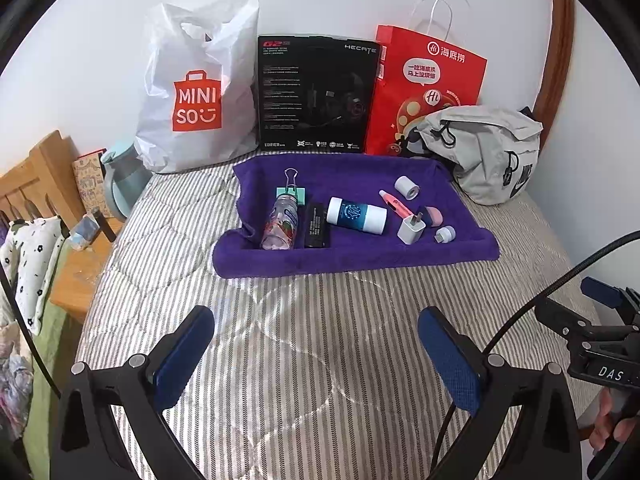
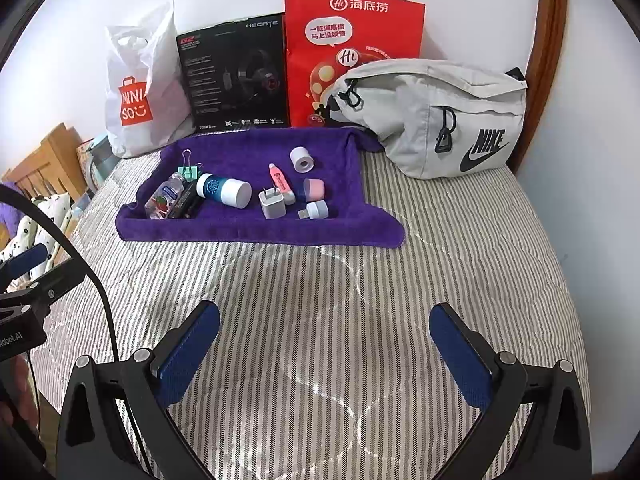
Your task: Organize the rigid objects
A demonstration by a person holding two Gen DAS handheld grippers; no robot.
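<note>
In the middle of the left wrist frame, a purple towel lies on the striped bed, and on it from left to right are a green binder clip, a small clear bottle, a black bar, a white and teal cylinder, a pink tube, a white charger and a small white roll. The left gripper at the bottom of this frame has its jaws wide apart above the bare bed, holding nothing. The right gripper at the bottom of the right wrist frame is the same, jaws spread and empty, well apart from the towel.

White Miniso bag, black headset box, red paper bag, grey Nike pouch.
</note>
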